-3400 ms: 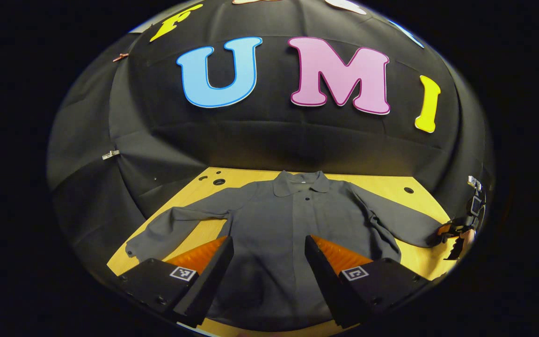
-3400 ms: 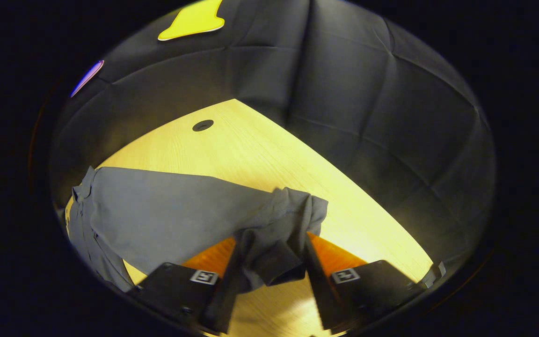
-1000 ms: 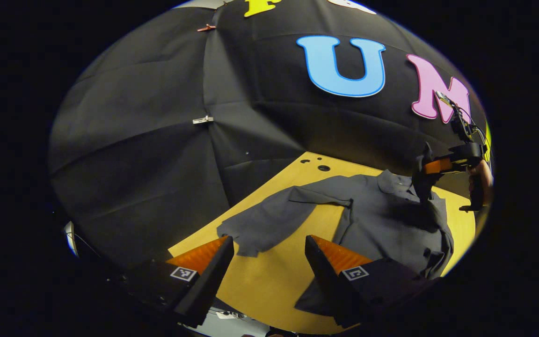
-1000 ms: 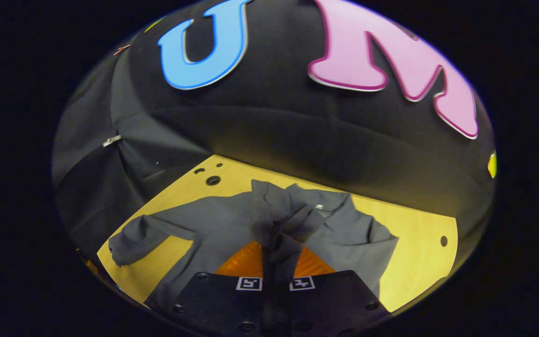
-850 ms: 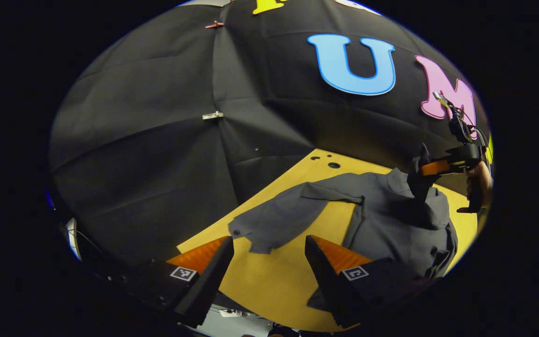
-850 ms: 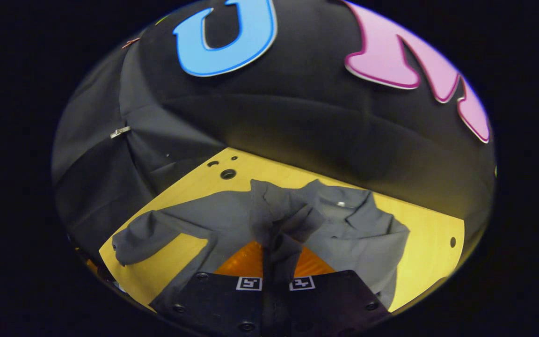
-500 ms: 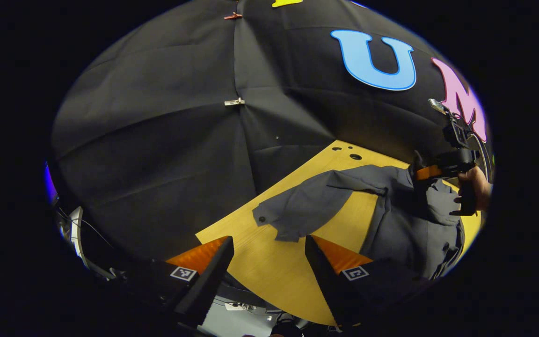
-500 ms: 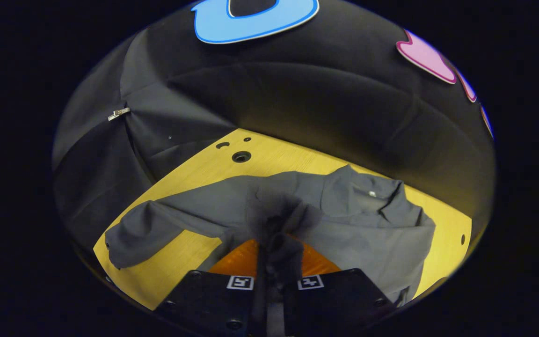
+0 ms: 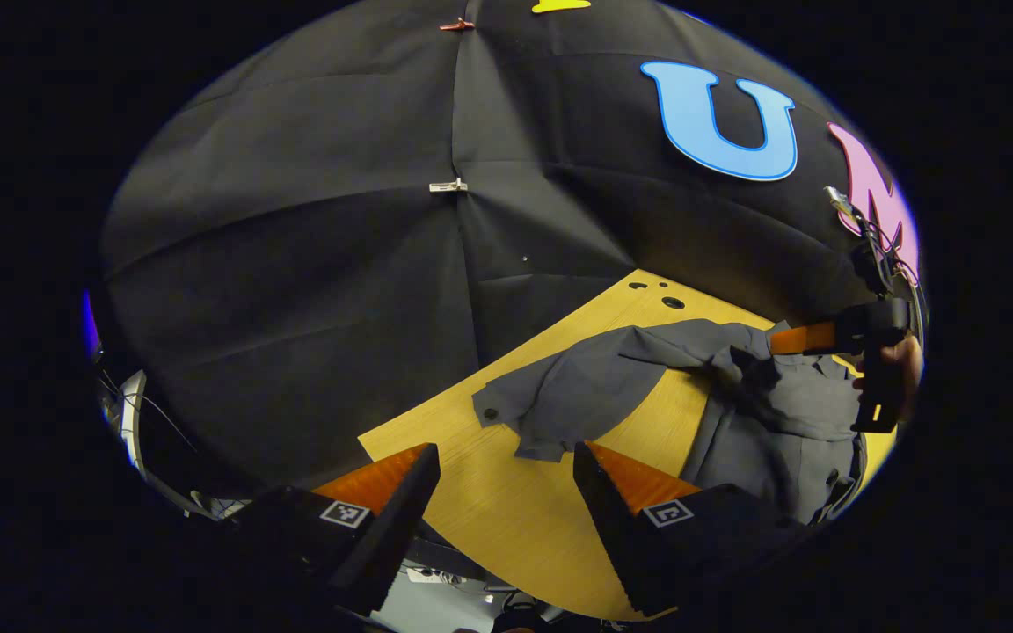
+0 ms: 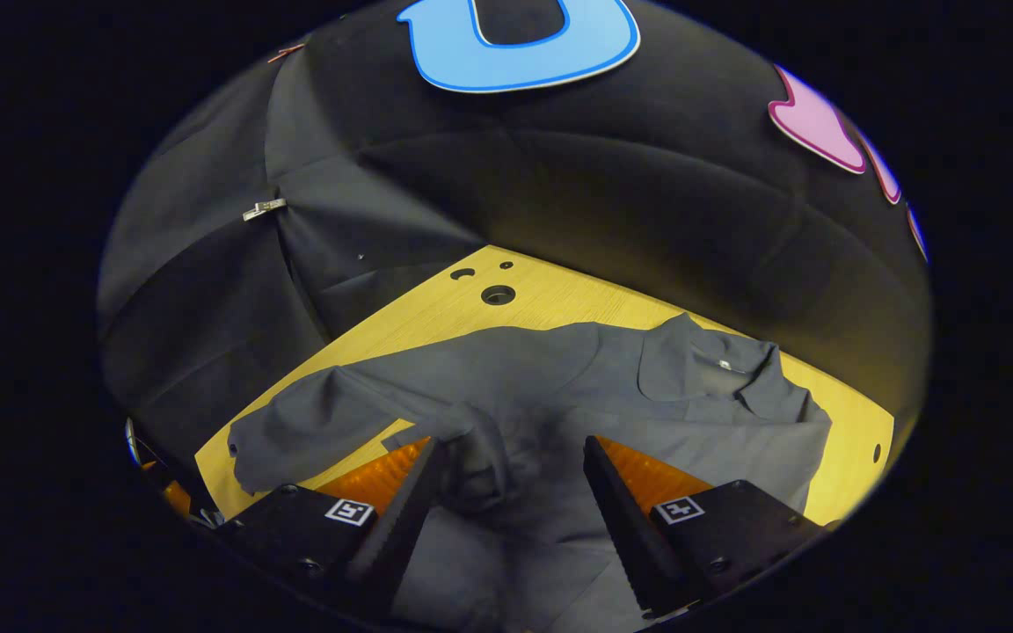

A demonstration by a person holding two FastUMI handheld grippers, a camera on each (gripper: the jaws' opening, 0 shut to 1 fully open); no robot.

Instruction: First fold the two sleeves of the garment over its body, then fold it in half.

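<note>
In the right gripper view, the right gripper (image 10: 506,479) now has its jaws wide apart and grips nothing; half a second ago they were pressed together on the right sleeve (image 10: 471,457). That sleeve now lies in a bunch on the body of the grey shirt (image 10: 612,396), so the first sleeve fold looks done. In the left gripper view, the left gripper (image 9: 506,483) hangs open and empty above the wooden surface (image 9: 506,519), just before the left sleeve (image 9: 568,400), which is spread flat beyond it and not yet folded.

Spread tool (image 10: 506,479) over grey garment (image 10: 612,387)
</note>
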